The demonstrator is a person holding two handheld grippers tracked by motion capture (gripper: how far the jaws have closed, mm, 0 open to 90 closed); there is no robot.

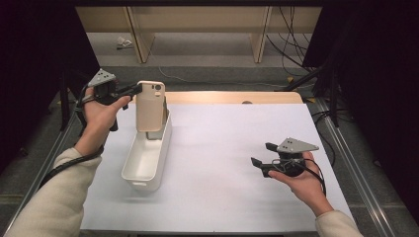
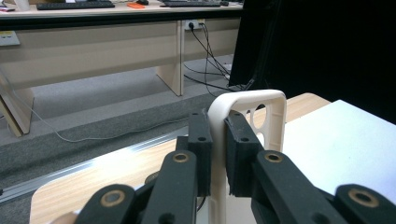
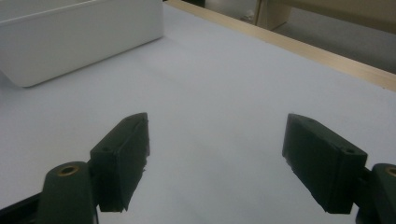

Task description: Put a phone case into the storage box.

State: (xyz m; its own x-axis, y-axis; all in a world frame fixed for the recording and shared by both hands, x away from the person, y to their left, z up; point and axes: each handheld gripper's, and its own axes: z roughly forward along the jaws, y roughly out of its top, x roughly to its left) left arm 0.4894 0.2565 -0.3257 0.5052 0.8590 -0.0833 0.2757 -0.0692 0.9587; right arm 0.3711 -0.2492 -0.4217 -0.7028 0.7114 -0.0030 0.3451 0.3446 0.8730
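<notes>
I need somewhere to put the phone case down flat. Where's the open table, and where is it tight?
The white table cover is bare between the white bin and the right gripper, and along the far edge behind both. It is tight at the left: the phone case, clamped by the left gripper, stands over the bin's far end.

phone case (image 1: 150, 106) lower end hidden inside white bin (image 1: 141, 170), forearms cut off at bottom edge

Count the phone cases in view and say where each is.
1: a beige phone case, upright over the far end of the white bin, clamped by the left gripper. The bin may hide others.
</notes>
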